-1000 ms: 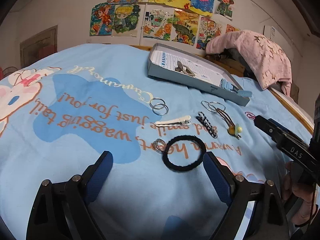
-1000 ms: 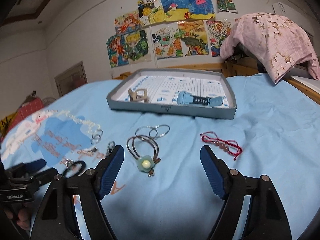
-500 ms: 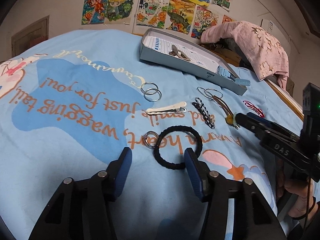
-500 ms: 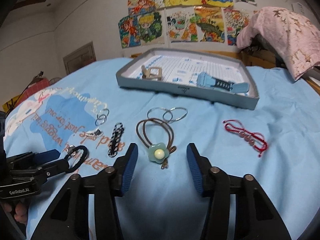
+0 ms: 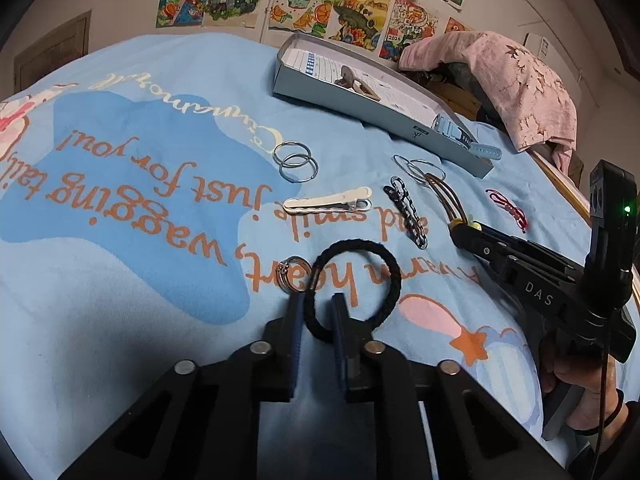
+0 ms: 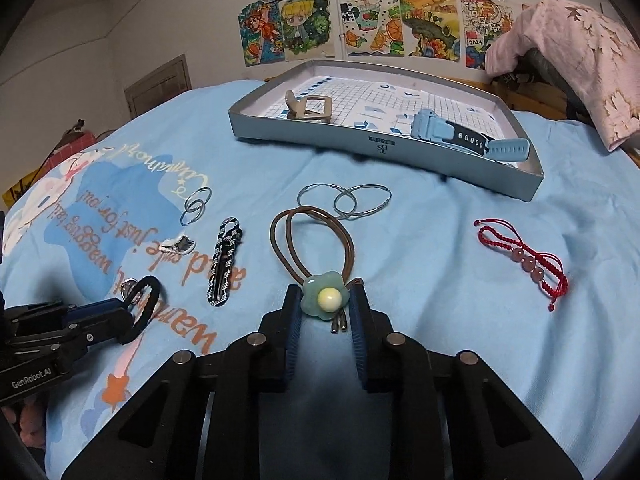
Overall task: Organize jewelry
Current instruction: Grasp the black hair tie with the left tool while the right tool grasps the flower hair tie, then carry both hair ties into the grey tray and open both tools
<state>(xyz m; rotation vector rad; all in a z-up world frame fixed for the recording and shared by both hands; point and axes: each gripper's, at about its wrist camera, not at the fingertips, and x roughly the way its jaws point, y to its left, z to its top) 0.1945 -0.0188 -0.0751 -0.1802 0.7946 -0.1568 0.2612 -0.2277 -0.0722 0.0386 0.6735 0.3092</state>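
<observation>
Pick-up step: the left gripper (image 5: pixel 316 312) is clamped on the black hair tie (image 5: pixel 352 280) lying on the blanket (image 5: pixel 160 320); the right gripper (image 6: pixel 325 306) is closing around the flower hair tie (image 6: pixel 323 298). Next, both probably need lifting to the tray (image 6: pixel 400 148).

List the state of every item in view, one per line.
Left gripper: fingers shut on black hair tie.
Right gripper: fingers closing around the flower hair tie.
Tray: open, holding blue watch and beige claw clip.
Red bracelet: loose on bedspread.
White clip: closed, lying flat.
Patterned clip: lying flat.
Hoop earrings: overlapping on the bedspread.
</observation>
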